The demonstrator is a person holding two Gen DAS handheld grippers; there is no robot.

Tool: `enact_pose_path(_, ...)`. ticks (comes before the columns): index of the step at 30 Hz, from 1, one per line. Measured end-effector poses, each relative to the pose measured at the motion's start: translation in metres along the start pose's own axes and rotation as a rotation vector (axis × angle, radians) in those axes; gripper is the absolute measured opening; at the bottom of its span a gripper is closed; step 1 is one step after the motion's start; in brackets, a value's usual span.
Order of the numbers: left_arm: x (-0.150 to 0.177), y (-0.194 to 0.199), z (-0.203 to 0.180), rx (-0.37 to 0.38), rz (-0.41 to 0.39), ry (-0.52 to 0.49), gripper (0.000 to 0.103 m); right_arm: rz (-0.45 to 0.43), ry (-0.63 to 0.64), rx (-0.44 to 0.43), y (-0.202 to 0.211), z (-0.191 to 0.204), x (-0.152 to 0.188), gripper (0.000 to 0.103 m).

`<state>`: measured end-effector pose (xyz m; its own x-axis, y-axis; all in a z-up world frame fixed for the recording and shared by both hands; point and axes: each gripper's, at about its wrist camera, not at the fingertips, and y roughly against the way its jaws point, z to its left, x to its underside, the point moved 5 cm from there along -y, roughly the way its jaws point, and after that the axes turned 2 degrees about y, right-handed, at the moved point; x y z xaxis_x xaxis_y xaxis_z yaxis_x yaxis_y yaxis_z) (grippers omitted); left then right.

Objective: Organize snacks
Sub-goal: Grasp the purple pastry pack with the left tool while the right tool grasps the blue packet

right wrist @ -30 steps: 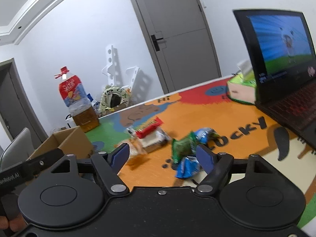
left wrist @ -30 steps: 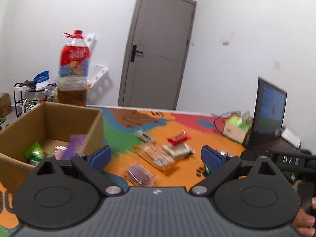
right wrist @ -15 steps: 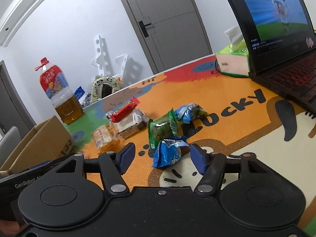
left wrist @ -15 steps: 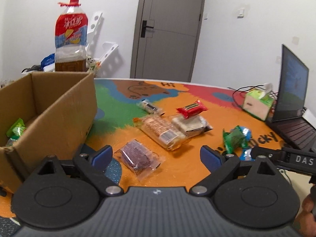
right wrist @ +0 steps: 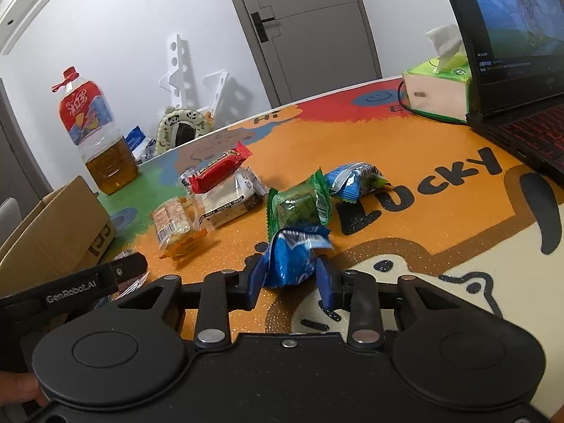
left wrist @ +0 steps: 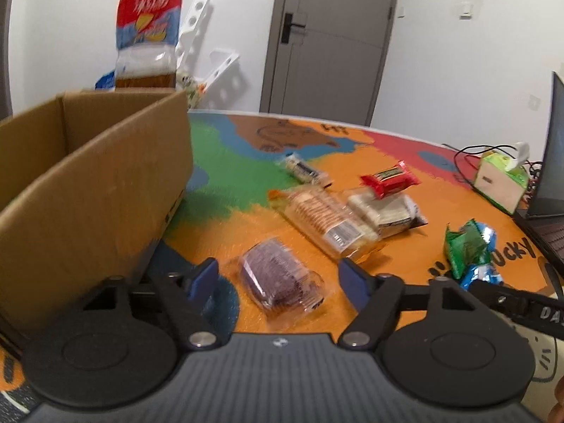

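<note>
Both grippers have dropped toward the table mat (right wrist: 405, 162); right gripper (right wrist: 290, 276) jaws just closed onto a crinkled blue snack packet (right wrist: 292, 259), pads pressing its sides. Left gripper (left wrist: 278, 276), half-closed, straddles a clear-wrapped purple snack (left wrist: 278, 278) beside the cardboard box (left wrist: 105, 190); contact unclear through blur.

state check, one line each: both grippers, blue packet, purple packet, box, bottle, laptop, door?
right gripper: just closed, shut on the blue packet
blue packet: pinched, on the table
left gripper: jaws closing, not yet touching
purple packet: between the left jaws, lying flat
cardboard box: open top
bottle: capped, upright, part full
laptop: open, screen on
door: closed
</note>
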<state>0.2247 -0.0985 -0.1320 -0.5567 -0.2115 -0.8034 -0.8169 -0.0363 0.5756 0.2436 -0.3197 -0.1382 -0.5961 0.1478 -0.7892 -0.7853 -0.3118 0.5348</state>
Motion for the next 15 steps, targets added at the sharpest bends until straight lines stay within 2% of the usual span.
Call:
enact_pose_path(2,0.001,-0.001,0.002,0.003,-0.001,0.011,0.057,-0.006,-0.008,0.001,0.0,-0.001,0.0,0.03)
enact_pose_path(3,0.0,0.0,0.002,0.017,-0.002,0.015,0.045,-0.011,-0.019,0.001,0.0,-0.002,0.0,0.03)
enact_pose_path(4,0.001,0.0,0.003,0.025,0.001,0.016,0.039,-0.013,-0.028,0.004,0.0,-0.002,0.001,0.028)
enact_pose_path(9,0.002,0.01,0.005,0.064,0.002,0.033,0.034,-0.033,-0.016,0.005,0.008,0.006,-0.001,0.026)
enact_pose_path(15,0.002,0.027,0.0,0.111,-0.016,0.039,0.033,-0.059,-0.006,-0.007,0.02,0.015,-0.006,0.026)
